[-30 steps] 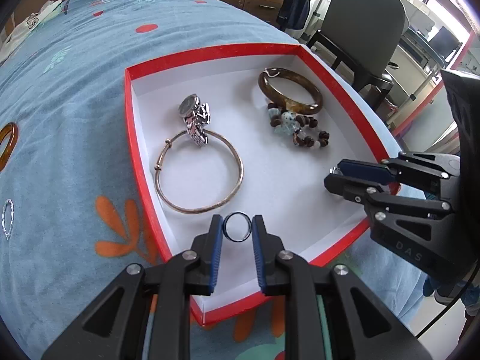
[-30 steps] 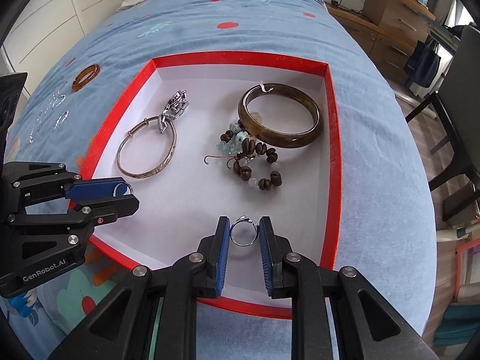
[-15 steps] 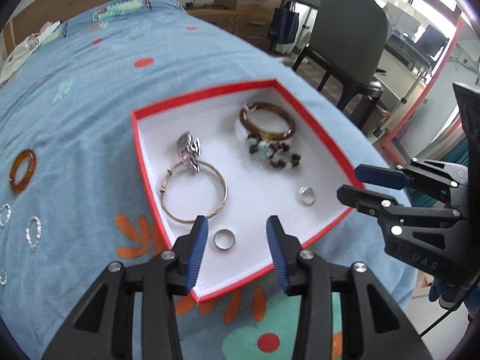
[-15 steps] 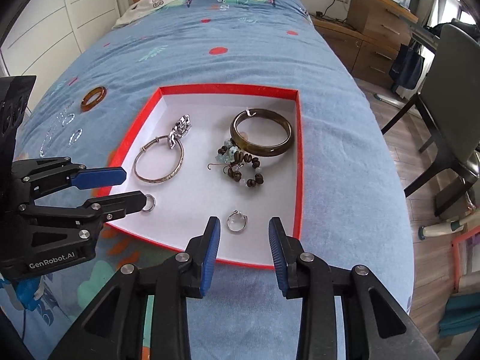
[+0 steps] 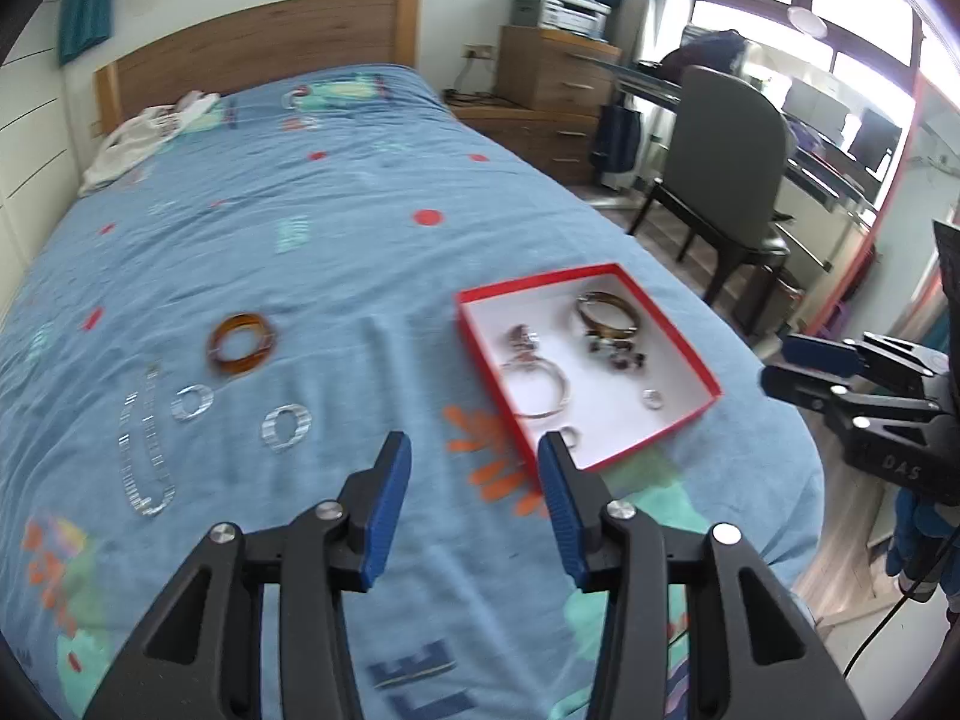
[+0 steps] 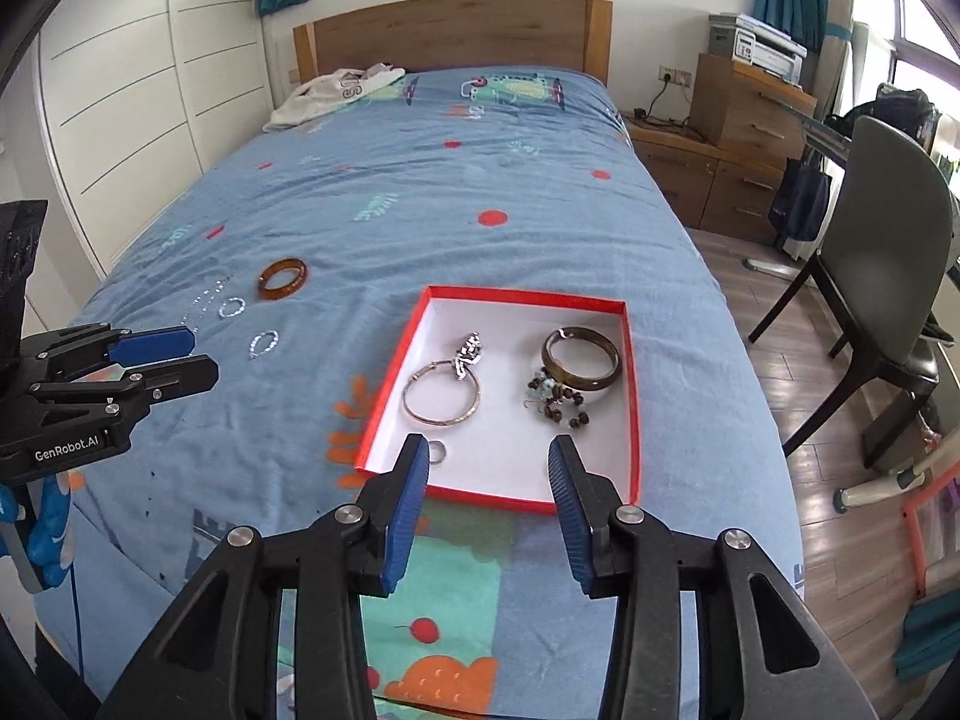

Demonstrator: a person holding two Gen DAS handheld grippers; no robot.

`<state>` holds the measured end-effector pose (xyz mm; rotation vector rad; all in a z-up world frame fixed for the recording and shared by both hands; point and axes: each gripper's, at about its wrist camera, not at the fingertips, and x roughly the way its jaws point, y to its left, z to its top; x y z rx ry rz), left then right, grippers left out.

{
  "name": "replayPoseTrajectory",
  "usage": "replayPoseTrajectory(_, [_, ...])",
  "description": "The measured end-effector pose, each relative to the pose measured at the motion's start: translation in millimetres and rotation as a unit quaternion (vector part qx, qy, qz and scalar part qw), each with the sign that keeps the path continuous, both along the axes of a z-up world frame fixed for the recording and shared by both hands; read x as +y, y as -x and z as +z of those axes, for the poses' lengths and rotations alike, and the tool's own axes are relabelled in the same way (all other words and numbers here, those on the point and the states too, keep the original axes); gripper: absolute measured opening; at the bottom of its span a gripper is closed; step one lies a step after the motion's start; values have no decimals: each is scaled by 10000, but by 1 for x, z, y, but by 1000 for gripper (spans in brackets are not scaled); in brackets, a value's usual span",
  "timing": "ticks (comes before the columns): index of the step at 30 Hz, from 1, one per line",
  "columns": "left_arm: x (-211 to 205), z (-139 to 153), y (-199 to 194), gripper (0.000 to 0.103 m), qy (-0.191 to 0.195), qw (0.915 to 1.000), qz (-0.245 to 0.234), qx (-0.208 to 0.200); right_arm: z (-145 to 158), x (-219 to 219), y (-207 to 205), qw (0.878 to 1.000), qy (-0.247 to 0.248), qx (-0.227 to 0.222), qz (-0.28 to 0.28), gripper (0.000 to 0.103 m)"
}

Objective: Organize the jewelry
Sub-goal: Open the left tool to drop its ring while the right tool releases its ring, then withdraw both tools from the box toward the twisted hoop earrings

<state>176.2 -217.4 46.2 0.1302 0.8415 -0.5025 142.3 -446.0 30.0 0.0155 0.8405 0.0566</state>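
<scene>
A red-rimmed white box (image 6: pixel 633 408) lies on the blue bedspread and also shows in the left wrist view (image 5: pixel 684 354). In it lie a thin metal bangle (image 6: pixel 441 399), a watch (image 6: pixel 469 354), a brown bangle (image 6: pixel 579 357), a bead bracelet (image 6: pixel 558 402) and a ring (image 6: pixel 437 452); a second ring (image 5: pixel 653 399) shows in the left wrist view. Outside the box lie an amber bangle (image 5: pixel 241 344), two sparkly rings (image 5: pixel 191 402) (image 5: pixel 285 427) and a silver chain (image 5: pixel 141 450). My left gripper (image 5: pixel 474 501) and right gripper (image 6: pixel 489 507) are open and empty, raised above the bed's near end.
A grey chair (image 6: pixel 882 276) stands right of the bed, with wooden drawers (image 6: pixel 744 138) behind it. White clothing (image 6: pixel 333 93) lies by the wooden headboard (image 6: pixel 450 30). White wardrobe doors (image 6: pixel 138 78) line the left. The bed's edge falls away to the wooden floor on the right.
Both grippers let go of their rings inside the box, opened wide, and pulled up and back from it. The left gripper swung left, so the loose jewellery on the bedspread came into view.
</scene>
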Motion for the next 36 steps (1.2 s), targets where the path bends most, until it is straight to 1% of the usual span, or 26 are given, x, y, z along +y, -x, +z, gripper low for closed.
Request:
replayPoseTrajectory(1, [17, 4, 3, 47, 20, 9999, 126, -38, 5, 8, 4, 10000, -14, -54, 40, 41])
replayPoseTrajectory(4, [64, 14, 14, 48, 67, 9988, 464, -142, 16, 30, 13, 9997, -45, -188, 158, 42])
replayPoseTrajectory(8, [124, 22, 27, 52, 126, 9956, 897, -256, 27, 59, 23, 9990, -44, -303, 332, 42])
replayPoseTrajectory(11, [171, 22, 35, 54, 166, 9915, 1258, -275, 33, 80, 29, 9982, -51, -370, 472, 44])
replayPoseTrajectory(17, [236, 13, 45, 55, 184, 9833, 1791, -254, 34, 116, 32, 9965, -115, -408, 721, 45])
replayPoseTrajectory(22, [265, -3, 47, 55, 193, 9776, 2090, -159, 23, 138, 23, 9955, -164, -306, 879, 45])
replayPoseTrajectory(27, [276, -24, 42, 55, 149, 9733, 2292, -13, 7, 149, 12, 9955, -238, -187, 896, 45])
replayPoseTrajectory(33, [270, -47, 32, 55, -39, 9739, 2263, 142, -15, 155, -3, 9957, -307, -48, 871, 45])
replayPoseTrajectory(36, [267, -56, 24, 55, -45, 9738, 2263, 223, -25, 157, -12, 9956, -331, 14, 874, 45])
